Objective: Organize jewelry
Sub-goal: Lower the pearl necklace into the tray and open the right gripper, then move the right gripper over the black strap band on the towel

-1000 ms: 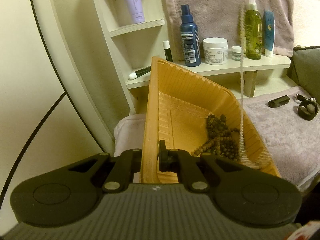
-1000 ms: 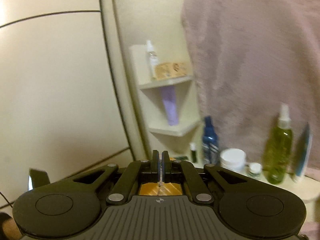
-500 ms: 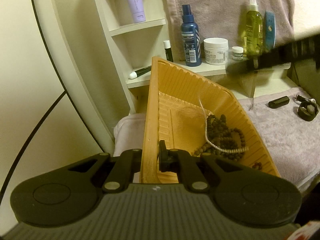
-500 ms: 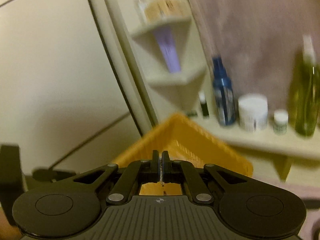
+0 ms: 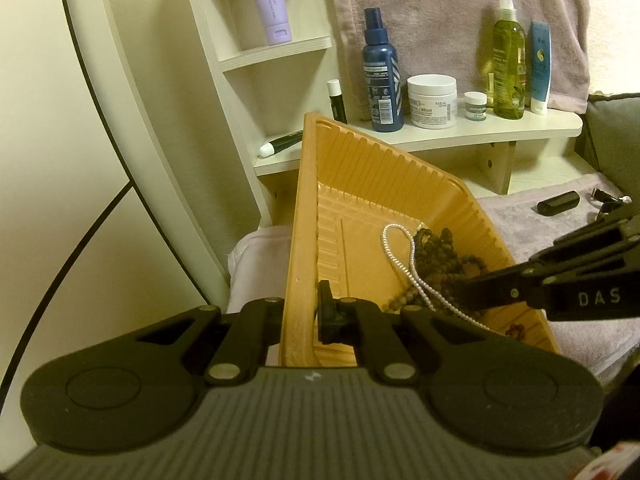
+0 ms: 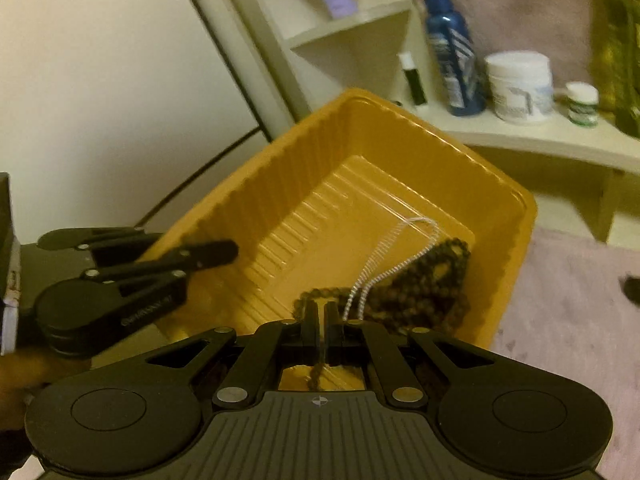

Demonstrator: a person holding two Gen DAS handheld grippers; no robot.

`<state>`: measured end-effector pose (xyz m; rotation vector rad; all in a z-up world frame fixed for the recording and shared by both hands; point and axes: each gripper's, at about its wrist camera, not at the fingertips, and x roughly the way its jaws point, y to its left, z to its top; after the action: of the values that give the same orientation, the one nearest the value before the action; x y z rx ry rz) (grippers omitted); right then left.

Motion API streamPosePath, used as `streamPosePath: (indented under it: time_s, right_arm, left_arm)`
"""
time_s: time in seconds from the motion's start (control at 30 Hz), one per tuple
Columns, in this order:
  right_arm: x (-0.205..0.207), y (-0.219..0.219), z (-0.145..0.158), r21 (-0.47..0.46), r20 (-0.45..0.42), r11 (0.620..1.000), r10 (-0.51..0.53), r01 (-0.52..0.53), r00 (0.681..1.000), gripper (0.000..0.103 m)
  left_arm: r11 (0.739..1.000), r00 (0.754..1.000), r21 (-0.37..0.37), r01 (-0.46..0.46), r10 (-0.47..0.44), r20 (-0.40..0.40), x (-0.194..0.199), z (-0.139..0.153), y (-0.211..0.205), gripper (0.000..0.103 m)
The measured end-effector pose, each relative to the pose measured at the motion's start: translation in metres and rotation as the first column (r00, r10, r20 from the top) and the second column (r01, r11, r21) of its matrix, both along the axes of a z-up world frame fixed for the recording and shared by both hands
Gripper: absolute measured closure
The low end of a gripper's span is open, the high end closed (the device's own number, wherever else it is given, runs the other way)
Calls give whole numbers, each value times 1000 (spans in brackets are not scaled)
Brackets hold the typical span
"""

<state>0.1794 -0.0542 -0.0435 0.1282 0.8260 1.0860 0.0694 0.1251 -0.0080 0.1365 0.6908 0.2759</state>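
My left gripper is clamped on the near wall of the yellow tray, one finger outside, one inside. My right gripper hangs low inside the tray with its jaws nearly together, a thin slit between them; I cannot tell if they pinch anything. Just ahead of it the white bead necklace lies looped across the dark bead strand on the tray floor. Behind stands a shelf of bottles.
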Motion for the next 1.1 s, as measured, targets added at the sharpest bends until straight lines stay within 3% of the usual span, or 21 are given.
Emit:
streamPosePath:
  time_s: [0.03, 0.07, 0.13, 0.53, 0.77, 1.1]
  right_arm:
    - [0, -3, -1, 1, -2, 1000, -11, 11, 1000, 89]
    - [-1, -7, -1, 4, -4, 1000, -21, 22, 1000, 72]
    - [-1, -14, 1, 14, -5, 999, -51, 51, 999, 58]
    - [-6, -76, 2, 16, 0, 963, -268, 268, 963, 58]
    - [-7, -112, -12, -22, 30, 917, -398, 398, 917, 58]
    - [-7, -153, -18, -80, 97, 855, -505, 513, 858, 58]
  left_arm:
    - [1000, 1000, 0, 0, 0, 0, 0, 0, 0, 98]
    - [1000, 1000, 0, 0, 0, 0, 0, 0, 0, 98]
    - [1000, 1000, 0, 0, 0, 0, 0, 0, 0, 98]
    - [1000, 1000, 4, 3, -3, -1, 0, 0, -1, 98]
    - [1000, 1000, 8, 6, -5, -5, -1, 0, -1, 98]
    - [1000, 1000, 15, 9, -8, -7, 0, 0, -1, 98]
